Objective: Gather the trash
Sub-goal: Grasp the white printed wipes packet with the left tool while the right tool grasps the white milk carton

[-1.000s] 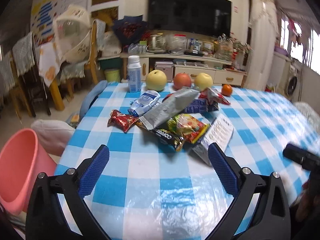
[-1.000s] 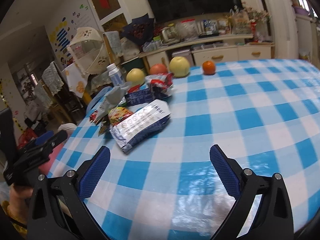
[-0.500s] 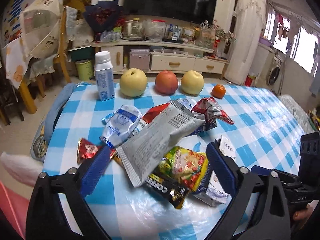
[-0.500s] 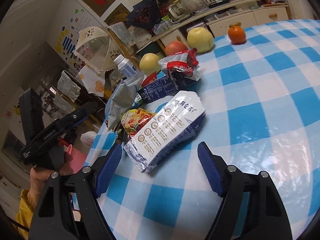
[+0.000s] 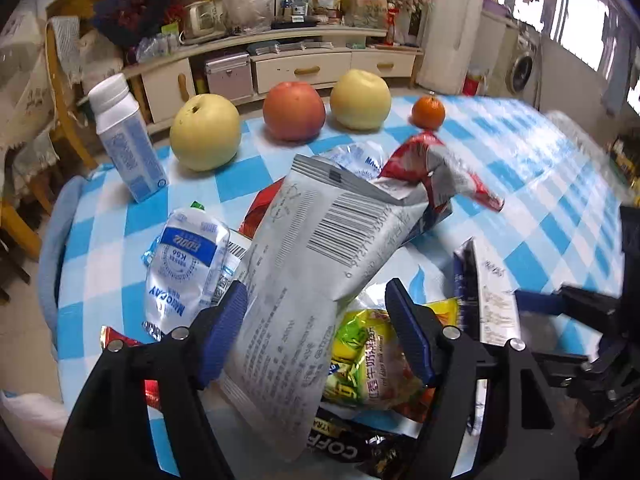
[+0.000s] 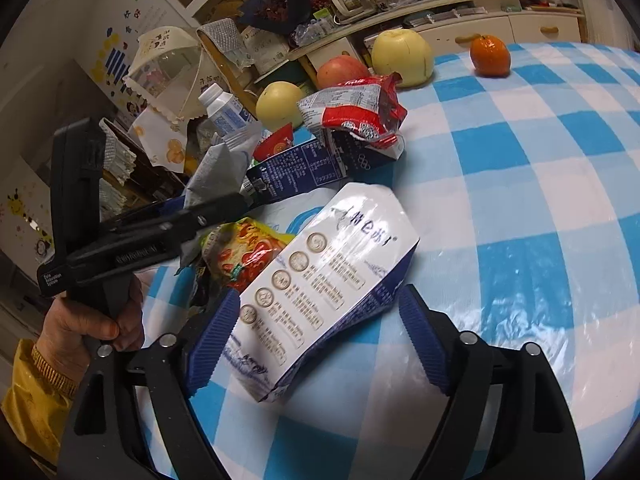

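Observation:
A heap of wrappers lies on the blue-checked table (image 5: 560,200). My left gripper (image 5: 316,332) straddles the lower end of a grey snack bag (image 5: 312,264); its jaws are closing, and the right pad still stands off the bag. Under the bag lie a yellow-green snack packet (image 5: 372,364) and a black coffee packet (image 5: 344,448). My right gripper (image 6: 316,336) brackets a white-and-blue bag (image 6: 320,276); its jaws are opening, the left pad sits against the bag and the right pad is apart. In the right wrist view the left gripper (image 6: 208,210) reaches into the heap.
Two yellow pears (image 5: 206,132), a red apple (image 5: 294,110), an orange (image 5: 428,112) and a white bottle (image 5: 124,140) stand along the far edge. A milk pouch (image 5: 184,264) and a red-and-white wrapper (image 6: 356,108) lie in the heap. Chairs stand to the left.
Both grippers have come forward and down onto the heap. The left jaws have narrowed around the grey bag. The white-and-blue bag now lies between the right jaws.

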A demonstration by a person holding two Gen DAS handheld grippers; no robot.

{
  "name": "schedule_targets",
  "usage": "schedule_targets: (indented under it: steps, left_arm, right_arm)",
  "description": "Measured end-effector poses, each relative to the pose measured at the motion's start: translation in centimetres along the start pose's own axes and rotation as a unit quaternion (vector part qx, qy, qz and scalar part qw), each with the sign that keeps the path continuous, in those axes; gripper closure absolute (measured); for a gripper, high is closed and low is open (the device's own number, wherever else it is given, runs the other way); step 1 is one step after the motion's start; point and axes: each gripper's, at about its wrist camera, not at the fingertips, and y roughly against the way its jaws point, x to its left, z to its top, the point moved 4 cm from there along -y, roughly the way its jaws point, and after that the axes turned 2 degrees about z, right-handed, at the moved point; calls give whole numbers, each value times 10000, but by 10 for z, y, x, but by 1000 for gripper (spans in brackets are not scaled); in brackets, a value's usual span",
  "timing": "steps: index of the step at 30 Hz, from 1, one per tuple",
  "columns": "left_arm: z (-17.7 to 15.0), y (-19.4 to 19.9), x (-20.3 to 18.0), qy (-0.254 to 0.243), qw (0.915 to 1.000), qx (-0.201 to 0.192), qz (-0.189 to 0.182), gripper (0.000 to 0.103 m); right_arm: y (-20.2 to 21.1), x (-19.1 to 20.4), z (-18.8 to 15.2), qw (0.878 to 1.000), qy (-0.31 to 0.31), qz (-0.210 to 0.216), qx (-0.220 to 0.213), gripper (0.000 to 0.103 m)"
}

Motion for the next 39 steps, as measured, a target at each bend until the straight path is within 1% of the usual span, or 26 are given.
schedule_targets:
  steps: [1, 4, 6, 8, 9, 11, 12, 13, 15, 16, 19, 20, 22, 25, 27, 28, 30, 32, 33, 34, 39]
  left_arm:
    - [-1, -1, -4, -39, 10000, -10, -4, 31]
    - [-4, 5, -16, 207, 9988, 4, -439, 31]
    - [-8, 11, -29, 175, 9973, 36, -713, 31]
    - [-14, 19, -42, 44, 9956, 85, -932, 31]
    - [-16, 23, -47, -14, 9949, 123, -1005, 31]
    - [-17, 30, -50, -23, 9944, 58, -1057, 31]
    - [-17, 31, -48, 26, 9948, 17, -1017, 31]
    - [-17, 30, -46, 44, 9961, 13, -883, 31]
    - [-18, 20, -45, -52, 9985, 111, -534, 31]
    - [-19, 15, -45, -102, 9989, 182, -416, 31]
    - [-18, 5, -47, -348, 9992, 177, -105, 31]
    - [-16, 4, -45, -366, 9992, 166, -65, 31]
    - [-12, 0, -38, -265, 9995, 170, -59, 31]
    - [-9, -5, -24, 7, 9997, 213, 85, 28]
    - [-9, -7, -19, 180, 9996, 227, 46, 28]
    - [-10, -11, -19, 221, 9993, 294, 8, 27]
    - [-13, -18, -21, 151, 9990, 411, 60, 25]
    - [-14, -19, -18, 280, 9987, 414, 21, 24]
    - [-14, -19, -15, 430, 9982, 427, -28, 24]
    - [-15, -16, -14, 576, 9974, 419, -58, 28]
    - [-20, -11, -16, 776, 9961, 425, 31, 34]
  right_arm:
    - [1, -2, 1, 10000, 13, -66, -18, 18]
    - [2, -11, 5, 9996, 7, -279, -31, 17]
    - [4, -17, 5, 9995, -64, -311, -3, 16]
    - [4, -19, 4, 9993, -80, -359, 49, 16]
    - [5, -20, 3, 9991, -57, -417, 86, 16]
    - [8, -20, 1, 9991, -7, -393, 130, 16]
    - [9, -19, 0, 9992, 26, -384, 146, 16]
    - [9, -18, 0, 9990, 80, -415, 170, 16]
    - [7, -15, -3, 9981, 210, -508, 264, 16]
    - [6, -13, -5, 9980, 245, -495, 311, 16]
    - [3, -9, -8, 9973, 348, -494, 421, 16]
    - [3, -9, -9, 9973, 345, -468, 443, 16]
    - [4, -10, -10, 9975, 337, -418, 451, 16]
    - [5, -10, -11, 9970, 407, -458, 463, 16]
    - [5, -8, -12, 9954, 547, -641, 451, 16]
    - [5, -8, -12, 9942, 623, -756, 449, 16]
    - [6, -8, -12, 9920, 744, -926, 435, 16]
    - [8, -8, -12, 9899, 847, -1064, 395, 16]
    - [9, -9, -12, 9884, 908, -1163, 367, 16]
    - [11, -10, -12, 9876, 930, -1216, 353, 16]
    - [19, -25, -11, 9860, 817, -1420, 315, 15]
